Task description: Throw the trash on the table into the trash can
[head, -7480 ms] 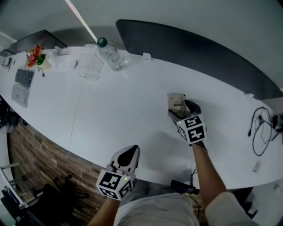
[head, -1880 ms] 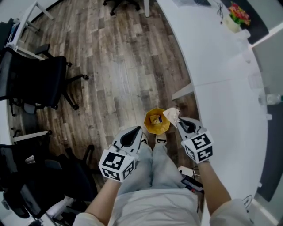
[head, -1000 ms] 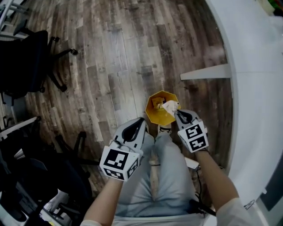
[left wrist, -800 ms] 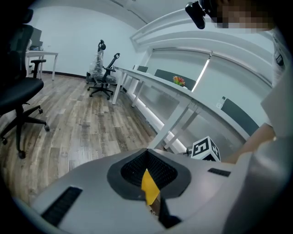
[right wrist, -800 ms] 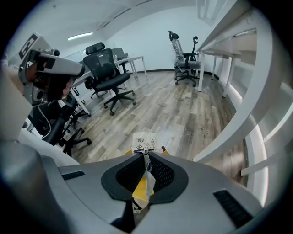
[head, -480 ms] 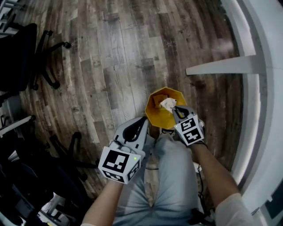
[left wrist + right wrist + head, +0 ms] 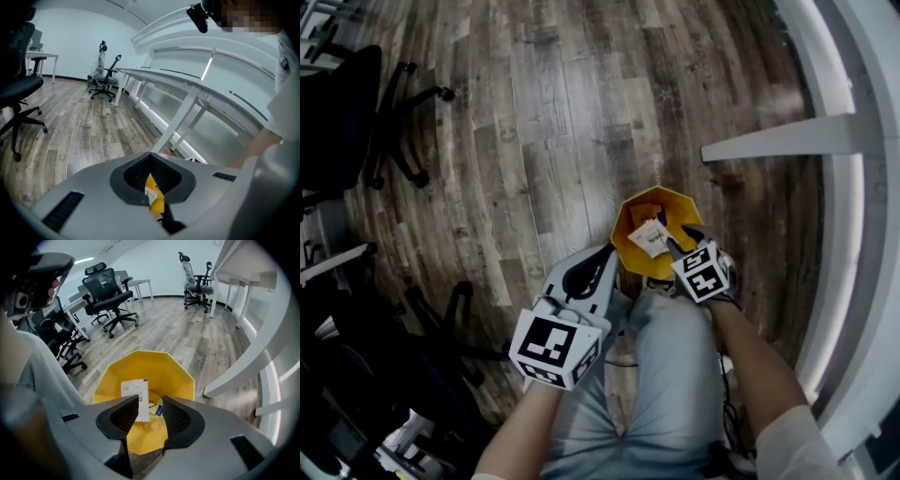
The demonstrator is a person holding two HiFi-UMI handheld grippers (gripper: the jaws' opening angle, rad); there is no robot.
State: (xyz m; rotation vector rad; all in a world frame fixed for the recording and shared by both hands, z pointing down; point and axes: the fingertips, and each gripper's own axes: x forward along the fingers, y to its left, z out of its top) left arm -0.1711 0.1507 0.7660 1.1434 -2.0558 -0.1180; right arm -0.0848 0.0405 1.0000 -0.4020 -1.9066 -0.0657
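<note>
A yellow trash can (image 7: 625, 212) stands on the wood floor, with bits of trash lying inside. My right gripper (image 7: 668, 243) hangs over its near rim, pointing steeply down. Its jaws have just been opening and now stand open. A white paper wrapper (image 7: 648, 237) sits loose in the can's mouth, just off the fingertips, with no pad pressing on it. In the right gripper view the wrapper (image 7: 136, 398) shows past the left pad, over the can (image 7: 161, 365). My left gripper (image 7: 598, 259) is shut and empty, near the can's left side; a sliver of the can (image 7: 157, 204) shows between its tips (image 7: 153, 174).
The white desk (image 7: 855, 187) curves down the right side, with a support beam (image 7: 787, 141) near the can. Black office chairs (image 7: 347, 103) stand at the left. The person's legs (image 7: 666, 375) are right behind the can. More chairs (image 7: 108, 296) stand across the floor.
The right gripper has come down over the can and its jaws have opened. The wrapper has left the jaws and now sits in the can's mouth. The left gripper has sunk a little.
</note>
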